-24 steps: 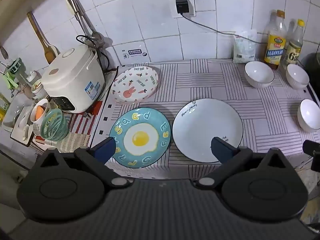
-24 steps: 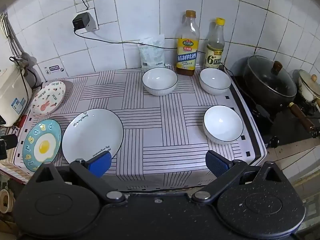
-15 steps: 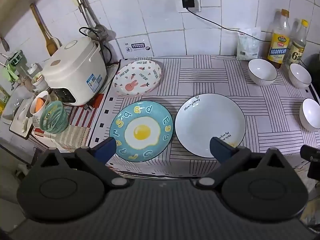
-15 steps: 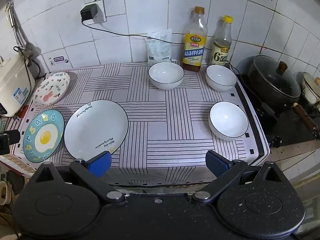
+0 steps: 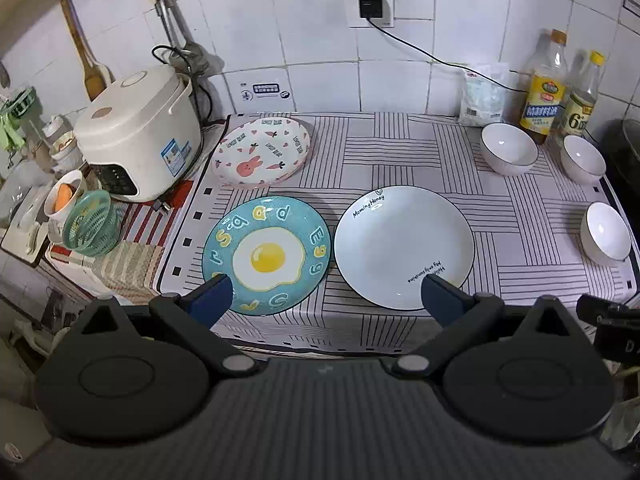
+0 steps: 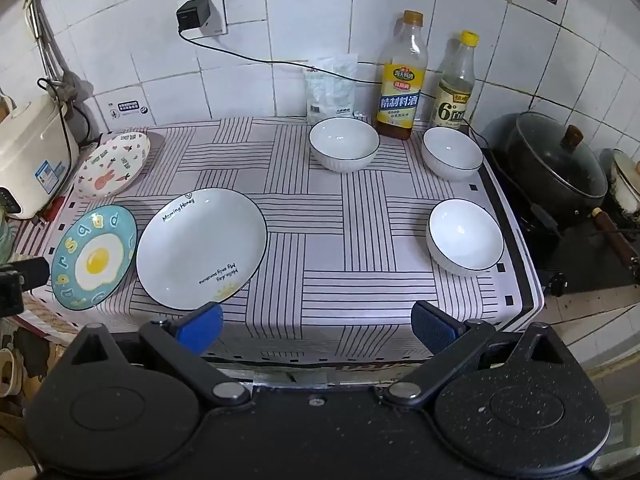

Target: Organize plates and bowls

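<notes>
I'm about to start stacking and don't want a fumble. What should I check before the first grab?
1. Left gripper open, nothing between its jaws: ok.
2. Right gripper open, nothing held: ok.
3. Egg plate, white plate and rabbit plate lie apart, unstacked: ok.
4. Three white bowls upright, nothing in them: ok.
5. Near bowl close to the cloth's right edge: not ok.
</notes>
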